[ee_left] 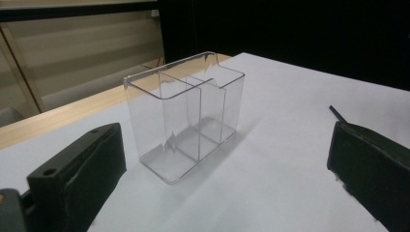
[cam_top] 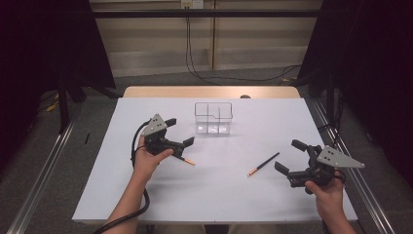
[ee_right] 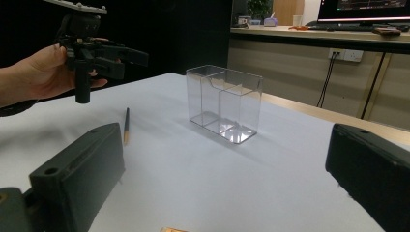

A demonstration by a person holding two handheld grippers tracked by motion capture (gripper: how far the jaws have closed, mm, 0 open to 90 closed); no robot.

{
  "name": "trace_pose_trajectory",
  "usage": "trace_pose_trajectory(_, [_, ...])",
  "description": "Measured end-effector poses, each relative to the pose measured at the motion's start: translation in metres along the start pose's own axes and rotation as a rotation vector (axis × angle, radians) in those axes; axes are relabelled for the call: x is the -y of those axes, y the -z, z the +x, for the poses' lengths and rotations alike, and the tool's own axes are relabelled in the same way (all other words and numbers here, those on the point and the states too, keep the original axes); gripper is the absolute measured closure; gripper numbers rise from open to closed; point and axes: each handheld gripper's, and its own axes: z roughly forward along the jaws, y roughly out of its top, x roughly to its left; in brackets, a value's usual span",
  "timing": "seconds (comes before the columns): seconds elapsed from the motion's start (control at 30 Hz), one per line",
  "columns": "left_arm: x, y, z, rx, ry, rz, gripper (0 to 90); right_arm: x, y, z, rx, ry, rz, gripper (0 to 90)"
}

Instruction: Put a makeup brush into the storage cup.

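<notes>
A clear plastic organiser point(cam_top: 213, 119) with compartments stands upright at the table's middle back; it is empty in the left gripper view point(ee_left: 186, 113) and the right gripper view point(ee_right: 225, 104). My left gripper point(cam_top: 180, 131) hovers open to its left, jaws wide apart and empty; it is also at the upper left of the right gripper view point(ee_right: 133, 65). A dark pencil with an orange end point(cam_top: 186, 160) lies just below it point(ee_right: 126, 125). A second pencil point(cam_top: 263, 164) lies right of centre. My right gripper point(cam_top: 286, 155) is open and empty, just right of that pencil.
The white table top point(cam_top: 219, 195) has a wooden strip point(cam_top: 209, 91) along its far edge. Metal rails point(cam_top: 44, 165) run along both sides on the floor. Cables point(cam_top: 195, 68) hang behind the table. A thin dark pencil end point(ee_left: 337, 114) pokes above one left jaw.
</notes>
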Motion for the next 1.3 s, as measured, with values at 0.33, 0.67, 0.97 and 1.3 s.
trace_pose_trajectory(0.33, [-0.005,-0.001,0.004,0.019,-0.005,0.078,0.1,0.001,0.000,-0.002,-0.016,-0.005,0.007,0.0])
trace_pose_trajectory(0.67, [-0.011,-0.003,0.006,0.046,-0.030,0.178,0.5,0.001,-0.001,-0.002,-0.011,0.014,0.022,0.0])
trace_pose_trajectory(0.97, [-0.014,-0.003,0.009,0.059,-0.063,0.271,0.5,0.001,0.000,-0.002,-0.010,0.012,0.023,0.0])
trace_pose_trajectory(1.3, [-0.015,-0.003,0.011,0.072,-0.084,0.350,0.5,0.001,-0.001,-0.002,-0.014,0.015,0.021,0.0])
